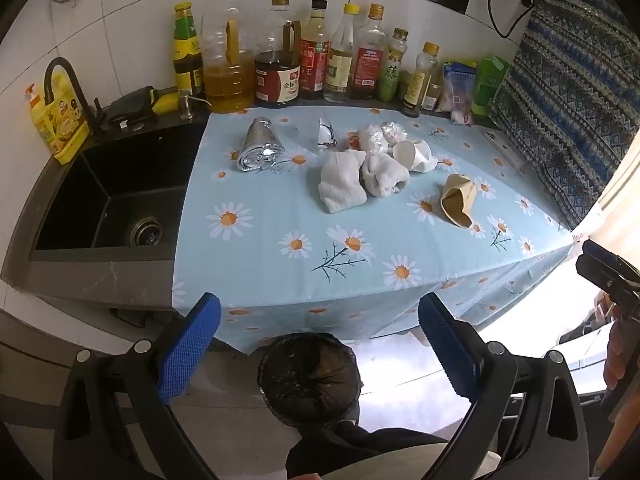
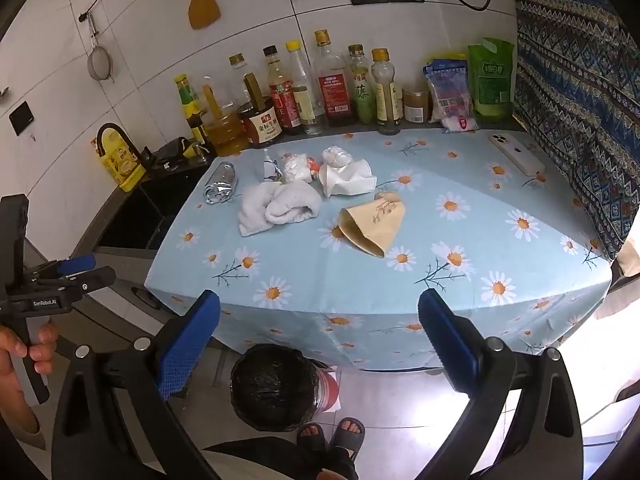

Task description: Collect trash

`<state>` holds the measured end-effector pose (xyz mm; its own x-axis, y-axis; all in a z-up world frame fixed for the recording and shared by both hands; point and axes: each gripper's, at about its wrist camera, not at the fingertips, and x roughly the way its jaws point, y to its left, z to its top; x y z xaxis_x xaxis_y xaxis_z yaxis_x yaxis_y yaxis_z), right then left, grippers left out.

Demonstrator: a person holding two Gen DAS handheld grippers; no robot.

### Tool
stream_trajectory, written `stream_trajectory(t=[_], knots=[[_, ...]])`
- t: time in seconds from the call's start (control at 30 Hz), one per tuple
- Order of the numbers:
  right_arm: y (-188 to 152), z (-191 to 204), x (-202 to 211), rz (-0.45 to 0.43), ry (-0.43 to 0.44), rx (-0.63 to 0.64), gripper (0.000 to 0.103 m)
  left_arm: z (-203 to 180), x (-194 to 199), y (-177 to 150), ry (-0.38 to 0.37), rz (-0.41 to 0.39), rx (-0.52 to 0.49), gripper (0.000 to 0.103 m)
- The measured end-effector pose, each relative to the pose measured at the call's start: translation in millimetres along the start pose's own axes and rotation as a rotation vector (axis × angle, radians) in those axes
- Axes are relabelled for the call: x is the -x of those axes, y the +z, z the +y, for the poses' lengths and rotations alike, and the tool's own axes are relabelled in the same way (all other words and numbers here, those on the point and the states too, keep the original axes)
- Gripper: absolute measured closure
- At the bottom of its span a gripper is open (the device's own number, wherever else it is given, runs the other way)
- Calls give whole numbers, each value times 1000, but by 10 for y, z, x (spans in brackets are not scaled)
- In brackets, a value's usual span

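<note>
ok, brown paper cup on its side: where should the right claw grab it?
Take the brown paper cup across its crushed mid-body, coming down from above. It lies flat on the tablecloth, open mouth toward the front-left, clear of the other trash, so the flattened sides suit the right claw.

Trash bin (image 2: 276, 388) on floor before table (image 2: 400, 280), bottles (image 2: 332, 84) behind, sink (image 1: 116, 200) left

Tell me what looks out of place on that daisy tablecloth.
Crumpled white tissues, a crushed white paper cup, a flattened brown paper cup and a glass tipped on its side litter the tablecloth. A phone lies near its right edge.
</note>
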<state>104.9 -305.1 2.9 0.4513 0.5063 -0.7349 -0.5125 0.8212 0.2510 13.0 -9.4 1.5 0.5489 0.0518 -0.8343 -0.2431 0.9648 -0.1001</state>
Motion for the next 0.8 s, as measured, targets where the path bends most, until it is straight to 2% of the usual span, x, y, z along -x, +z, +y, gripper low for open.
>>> stream_trajectory(t=[0.8], knots=[[0,-62,-80,2,37,25,5,-57,15,-89,25,-20,44,7]])
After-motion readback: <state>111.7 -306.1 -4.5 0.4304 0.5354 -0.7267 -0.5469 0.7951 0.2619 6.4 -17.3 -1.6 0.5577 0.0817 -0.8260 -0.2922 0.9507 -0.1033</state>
